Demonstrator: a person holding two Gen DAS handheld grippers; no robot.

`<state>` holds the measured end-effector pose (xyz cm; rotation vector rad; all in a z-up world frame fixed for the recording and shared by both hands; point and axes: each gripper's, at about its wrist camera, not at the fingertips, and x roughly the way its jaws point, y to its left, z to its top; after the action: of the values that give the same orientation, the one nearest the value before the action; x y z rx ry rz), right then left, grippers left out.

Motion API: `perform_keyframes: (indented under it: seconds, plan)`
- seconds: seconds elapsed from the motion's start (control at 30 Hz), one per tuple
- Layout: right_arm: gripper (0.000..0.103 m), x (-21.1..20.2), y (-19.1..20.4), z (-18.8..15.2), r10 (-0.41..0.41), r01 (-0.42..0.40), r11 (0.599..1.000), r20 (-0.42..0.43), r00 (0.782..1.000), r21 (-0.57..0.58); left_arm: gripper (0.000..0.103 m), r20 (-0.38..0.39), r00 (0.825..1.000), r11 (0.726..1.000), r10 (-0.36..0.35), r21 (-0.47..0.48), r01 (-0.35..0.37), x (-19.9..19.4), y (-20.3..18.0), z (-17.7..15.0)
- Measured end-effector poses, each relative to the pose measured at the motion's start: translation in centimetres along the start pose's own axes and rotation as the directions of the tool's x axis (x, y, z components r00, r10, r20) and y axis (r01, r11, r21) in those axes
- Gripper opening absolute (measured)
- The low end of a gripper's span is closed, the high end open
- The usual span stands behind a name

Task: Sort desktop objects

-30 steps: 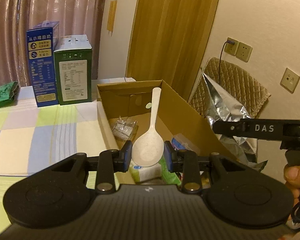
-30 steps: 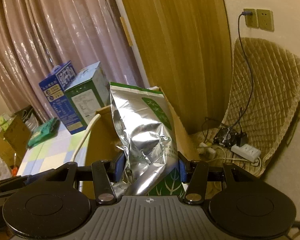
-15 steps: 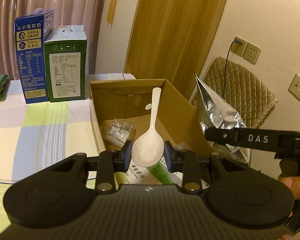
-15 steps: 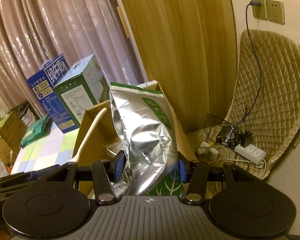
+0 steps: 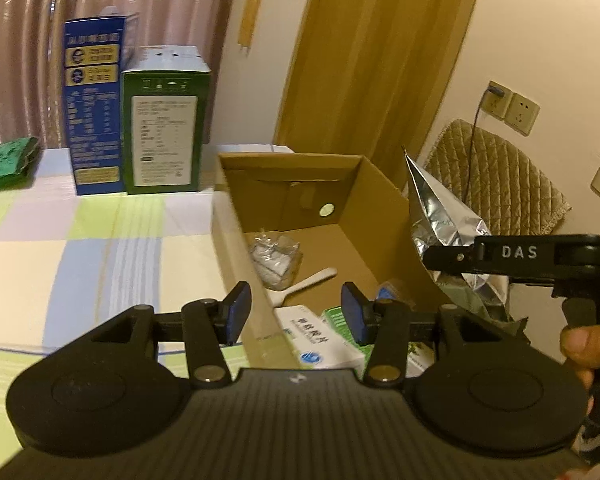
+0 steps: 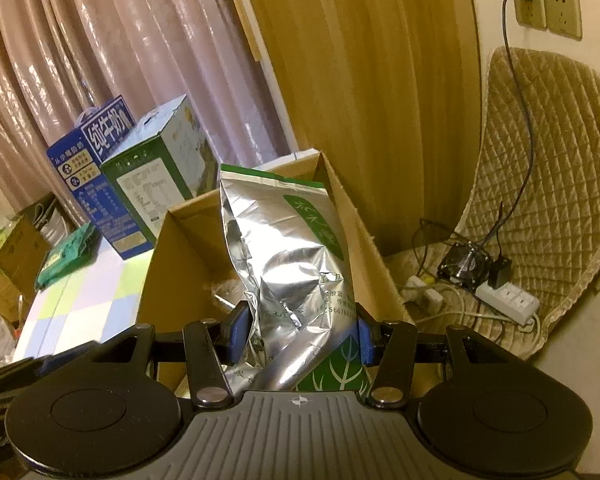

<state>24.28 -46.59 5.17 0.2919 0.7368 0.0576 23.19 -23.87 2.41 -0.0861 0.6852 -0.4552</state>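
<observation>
On your far left a green packet (image 5: 4, 164) lies at the edge of the checked tablecloth (image 5: 80, 248). Behind it, against the curtain (image 5: 40, 40), a blue carton (image 5: 94, 108) and a green carton (image 5: 164, 128) stand upright, touching side by side.

Your left gripper (image 5: 296, 314) hangs over the near left wall of the cardboard box (image 5: 384, 216). Its jaws have just been opening and now stand apart with nothing pressed between the blue pads (image 5: 238, 312). The white spoon (image 5: 304, 282) lies on the box floor, its handle pointing up and to the right, beside a crumpled clear wrapper (image 5: 274, 260). A white-and-green packet (image 5: 320, 340) lies in the box at the near end, just under the gripper, and something blue (image 5: 388, 294) shows next to the right pad, too hidden to tell what it is.

To the right of the box your right gripper (image 6: 300, 334) is clamped on a silver foil bag (image 6: 288, 264) with a green label, pads pressing its lower part from both sides. The bag stands upright and creased, held over the right side of the open box. From the left camera you can see that gripper's black body marked DAS and your hand (image 5: 580, 344) on its handle.

Further right, a quilted cushion (image 6: 540, 184) leans on the wall, with a power strip (image 6: 508, 300) and cables on it below the wall sockets (image 6: 548, 12).
</observation>
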Motion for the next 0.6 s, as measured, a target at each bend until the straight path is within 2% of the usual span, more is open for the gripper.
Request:
perform_keyframes:
  seconds: [0.13, 0.17, 0.2, 0.27, 0.37, 0.47, 0.5, 0.6]
  plan:
    - [0.050, 0.9, 0.8, 0.3, 0.034, -0.034, 0.999, -0.023, 0.999, 0.002, 0.044, 0.017, 1.000, 1.000, 0.011, -0.013, -0.011, -1.2, 0.6, -0.1]
    - [0.058, 1.1, 1.0, 0.4, 0.049, -0.049, 0.999, -0.017, 0.999, 0.003, 0.048, 0.021, 1.000, 1.000, 0.014, -0.015, -0.014, -1.5, 0.6, -0.1]
    - [0.073, 1.1, 1.2, 0.6, 0.054, -0.054, 0.999, -0.006, 0.999, 0.003, 0.056, 0.027, 0.999, 1.000, 0.018, -0.014, -0.018, -1.8, 0.7, -0.1]
    - [0.082, 0.8, 1.4, 1.1, 0.055, -0.056, 0.998, 0.029, 0.998, 0.010, 0.065, 0.042, 0.999, 1.000, 0.024, -0.010, -0.024, -2.7, 0.8, -0.2]
    - [0.084, -0.4, 1.6, 1.3, 0.069, -0.069, 0.998, 0.059, 0.996, 0.004, 0.071, 0.045, 0.998, 0.999, 0.035, 0.000, -0.035, -3.8, 0.8, -0.6]
    - [0.090, -1.9, 1.9, 0.9, 0.057, -0.057, 0.998, 0.075, 0.996, -0.003, 0.092, 0.054, 0.997, 0.998, 0.057, 0.002, -0.057, -5.1, 0.6, -1.2]
    - [0.093, -2.4, 1.9, 0.7, 0.054, -0.054, 0.999, 0.078, 0.996, -0.002, 0.096, 0.059, 0.996, 0.998, 0.065, 0.006, -0.065, -5.5, 0.5, -1.5]
    - [0.099, -4.5, 1.5, -0.2, 0.042, -0.042, 0.999, 0.085, 0.995, 0.004, 0.102, 0.073, 0.994, 0.996, 0.084, 0.019, -0.085, -7.1, -0.2, -2.2]
